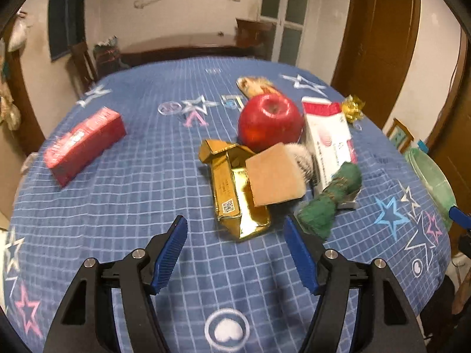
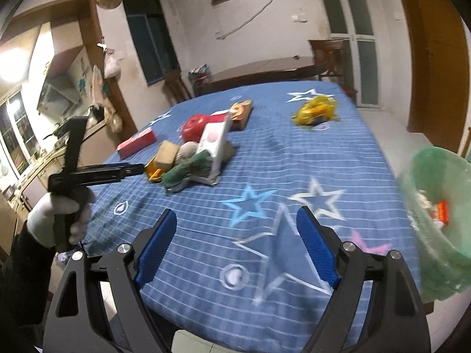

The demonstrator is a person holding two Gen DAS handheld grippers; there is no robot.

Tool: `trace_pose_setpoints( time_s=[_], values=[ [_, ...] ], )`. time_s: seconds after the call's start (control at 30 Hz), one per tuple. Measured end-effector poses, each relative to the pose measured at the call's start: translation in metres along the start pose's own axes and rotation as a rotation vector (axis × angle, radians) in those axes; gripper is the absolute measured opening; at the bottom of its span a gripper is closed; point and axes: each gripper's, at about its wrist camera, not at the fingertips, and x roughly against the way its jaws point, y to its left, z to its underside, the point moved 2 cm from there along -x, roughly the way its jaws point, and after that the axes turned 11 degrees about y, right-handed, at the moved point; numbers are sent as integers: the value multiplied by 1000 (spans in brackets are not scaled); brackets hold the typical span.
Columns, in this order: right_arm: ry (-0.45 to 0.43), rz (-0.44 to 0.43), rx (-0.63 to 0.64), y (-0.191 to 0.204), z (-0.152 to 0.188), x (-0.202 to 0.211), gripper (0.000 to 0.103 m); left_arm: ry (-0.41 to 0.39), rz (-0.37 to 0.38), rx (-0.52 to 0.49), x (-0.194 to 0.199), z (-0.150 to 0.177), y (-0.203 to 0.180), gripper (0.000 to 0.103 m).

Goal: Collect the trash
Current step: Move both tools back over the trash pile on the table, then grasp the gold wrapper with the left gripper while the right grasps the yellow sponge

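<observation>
**Both grippers empty over the blue bench**

In my left wrist view, the left gripper [image 1: 235,229] fills the bottom of the frame, its blue-padded fingers [image 1: 169,253] spread wide with nothing between them. Just beyond them, at centre, a crumpled gold foil wrapper [image 1: 232,203] lies on the blue checked star-print cloth [image 1: 117,194] covering the bench, with a brown cardboard piece [image 1: 275,175], a green yarn bundle [image 1: 329,203] and a red apple [image 1: 269,122] clustered behind. A red rectangular box [image 1: 84,144] sits apart at mid left.

In my right wrist view, the right gripper [image 2: 237,222] is also parted wide and holds nothing. A green translucent plastic bag [image 2: 435,206] hangs at the right edge with scraps inside.
</observation>
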Motion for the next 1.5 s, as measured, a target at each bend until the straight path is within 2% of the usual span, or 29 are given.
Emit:
trace_pose_setpoints(
  time_s=[0.13,0.2,0.23,0.3,0.37,0.53,0.83,1.1,1.27,1.4,1.5],
  values=[
    [35,-85,-60,6,-9,-22,80,39,32,2,-21,-7,-1,56],
    [56,-138,-97,6,-12,-32,80,58,63,9,-29,-10,-2,45],
    [67,-157,-113,7,-14,-38,75,56,79,9,-31,-10,-2,43],
    [86,-173,-128,10,-17,-49,67,44,85,6,-31,-12,-6,33],
    [103,-193,-137,13,-19,-57,64,31,84,0,-29,-12,-6,30],
    [133,-208,-143,18,-16,-73,64,28,117,-2,-24,-3,6,30],
    [150,-222,-127,17,-6,-79,64,-3,36,-14,-19,-2,6,30],
    [167,-243,-113,26,-20,-92,64,-3,45,2,-19,-2,17,30],
    [180,-242,-145,33,-19,-95,64,15,96,15,-29,-12,12,30],
    [179,-251,-169,36,-27,-93,64,-3,30,-15,-21,-7,7,22],
    [189,-277,-181,42,-37,-97,64,-25,-9,7,-7,6,20,20]
  ],
)
